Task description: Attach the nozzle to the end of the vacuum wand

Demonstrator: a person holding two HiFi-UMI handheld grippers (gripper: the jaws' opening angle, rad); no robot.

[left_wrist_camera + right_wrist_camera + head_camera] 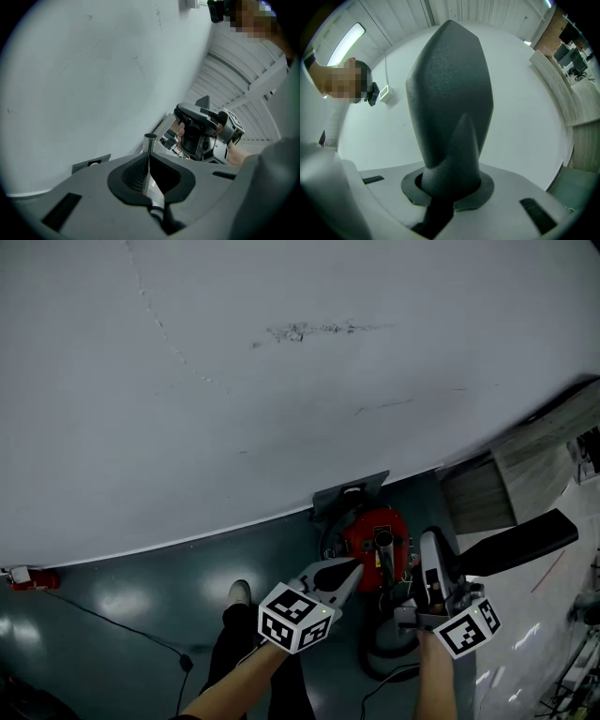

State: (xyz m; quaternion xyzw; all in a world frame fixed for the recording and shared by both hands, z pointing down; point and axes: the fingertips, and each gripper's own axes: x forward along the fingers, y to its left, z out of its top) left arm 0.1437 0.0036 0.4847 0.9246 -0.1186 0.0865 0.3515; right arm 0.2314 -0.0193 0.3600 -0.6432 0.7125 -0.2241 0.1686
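My left gripper (150, 161) is shut on the chrome vacuum wand (149, 150), whose open end sticks out just past the jaws. In the head view this gripper (347, 572) hovers beside the red canister. My right gripper (450, 187) is shut on the narrow end of the black nozzle (450, 89), which rises wide in front of its camera. From the head view the right gripper (439, 568) is to the right of the left one, and the nozzle (516, 540) reaches out to the right. Nozzle and wand are apart. The left gripper view shows the right gripper (206, 131) beyond the wand's end.
The red canister vacuum (373, 538) stands on the teal floor against a big white wall (281, 381), its dark hose (380, 652) curling below it. A wooden panel (525, 465) is at the right. A black cable (112, 620) and a shoe (240, 592) are on the floor.
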